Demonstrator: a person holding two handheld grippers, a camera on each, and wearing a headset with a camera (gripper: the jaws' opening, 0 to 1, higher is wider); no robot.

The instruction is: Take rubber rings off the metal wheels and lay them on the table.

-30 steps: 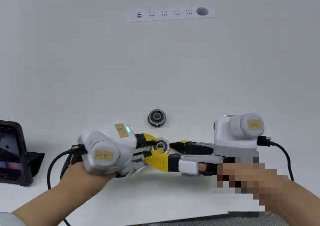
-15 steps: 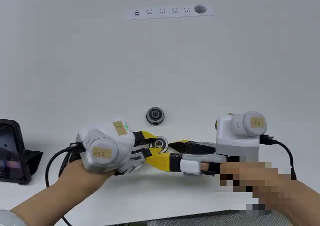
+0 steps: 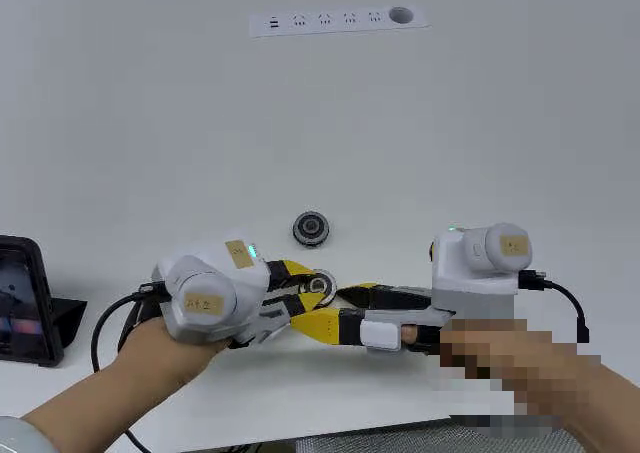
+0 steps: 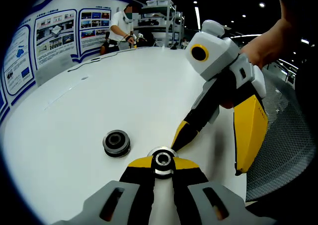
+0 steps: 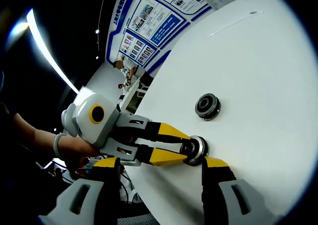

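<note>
White worktop (image 3: 450, 153) lay under everything. One metal wheel (image 3: 321, 285) sat clamped between the tips of the left claw (image 4: 163, 163), near the front edge. The right claw (image 4: 208, 153) stood open, one tip just beside that wheel. A second wheel (image 3: 311, 228), black-ringed, lay flat farther back, apart from both.

I see a white table (image 3: 330, 123) carrying a power strip (image 3: 338, 20) at its far edge and a dark screen on a stand (image 3: 20, 308) at left, with blue-bordered wall posters (image 4: 59, 31), shelving (image 4: 161, 10) and ceiling strip lights (image 4: 197, 16) beyond.
</note>
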